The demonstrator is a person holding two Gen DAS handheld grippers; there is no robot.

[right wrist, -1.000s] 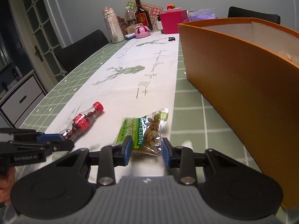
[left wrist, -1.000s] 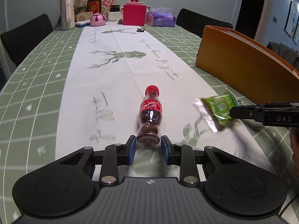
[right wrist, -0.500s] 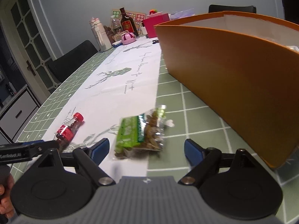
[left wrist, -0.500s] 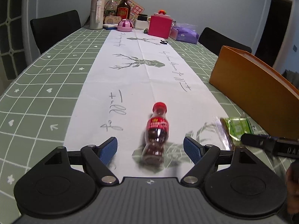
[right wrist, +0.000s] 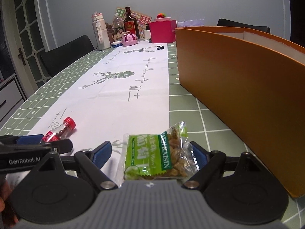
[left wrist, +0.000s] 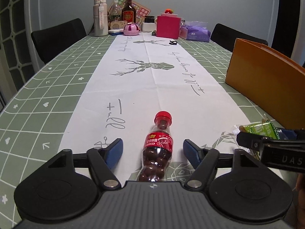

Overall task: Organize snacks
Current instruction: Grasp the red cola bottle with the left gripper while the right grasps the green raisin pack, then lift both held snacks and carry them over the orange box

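Now both grippers stand with jaws spread, the left gripper, just narrowing again, straddling the candy bottle and the right gripper straddling the raisin packet, so both snacks lie loose on the desk, well short of the orange box.

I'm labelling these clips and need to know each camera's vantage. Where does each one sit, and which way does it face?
Left wrist: sits on the left gripper, facing down the table over the lying bottle between its open jaws; the right gripper shows at right.
Right wrist: sits on the right gripper, facing the same way over the raisin packet between open jaws, beside the orange box; the left gripper shows at left.
Shared: bottle, packet, box, table.
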